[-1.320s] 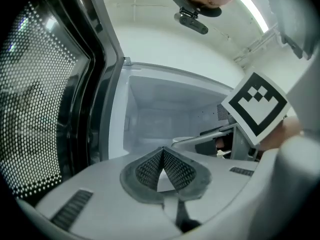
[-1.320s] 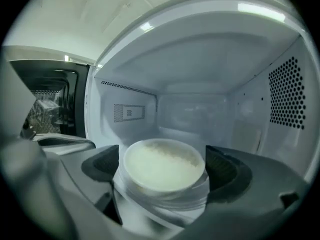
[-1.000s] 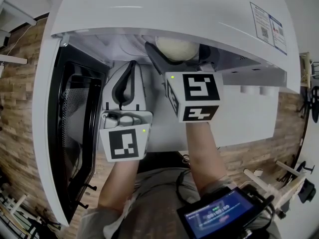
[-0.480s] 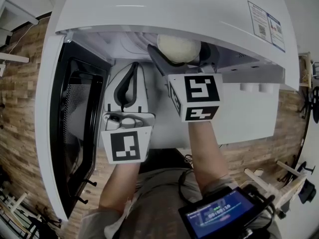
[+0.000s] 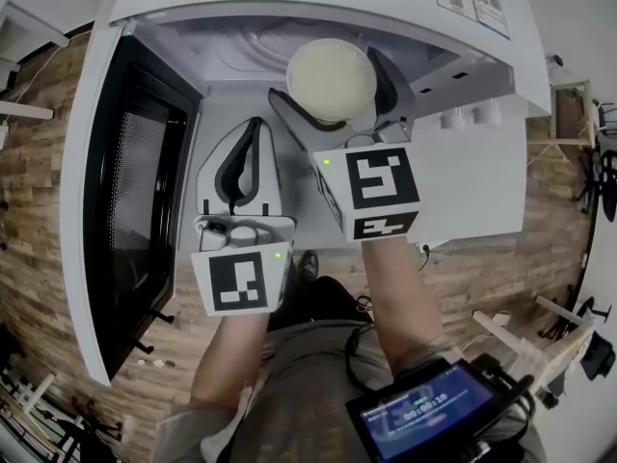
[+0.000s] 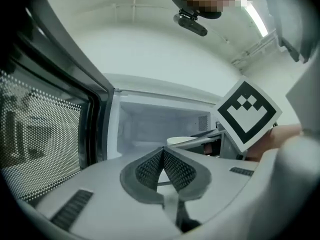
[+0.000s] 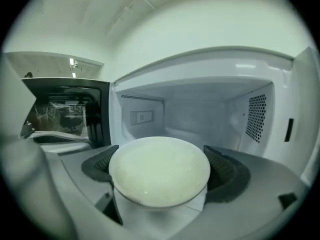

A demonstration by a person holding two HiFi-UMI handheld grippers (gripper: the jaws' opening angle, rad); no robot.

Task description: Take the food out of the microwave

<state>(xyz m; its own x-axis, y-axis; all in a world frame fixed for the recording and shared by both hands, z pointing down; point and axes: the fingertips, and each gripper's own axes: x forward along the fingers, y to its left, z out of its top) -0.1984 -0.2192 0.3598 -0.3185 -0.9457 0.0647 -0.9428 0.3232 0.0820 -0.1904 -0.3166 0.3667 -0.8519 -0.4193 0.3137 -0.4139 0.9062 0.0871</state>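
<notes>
A device with a lit screen sits nearest the wearer, at the lower right of the head view.

The left gripper is held in front of the microwave, toward the door side of its front edge. Its fingers are together, the ribbed pads meet at the tips, and nothing lies between them. The left gripper view confirms this.

The right gripper is further forward and higher. Its fingers are clamped on a white bowl, with one pad on each side of the bowl's wall. In the right gripper view the bowl sits level and is filled with a smooth pale food.

The bowl is at the front edge of the microwave's opening, about midway along it. Whether it has cleared the sill cannot be determined.

The cavity lies beyond the bowl, with vent holes in its right wall. The door stands swung open at the microwave's left edge.
</notes>
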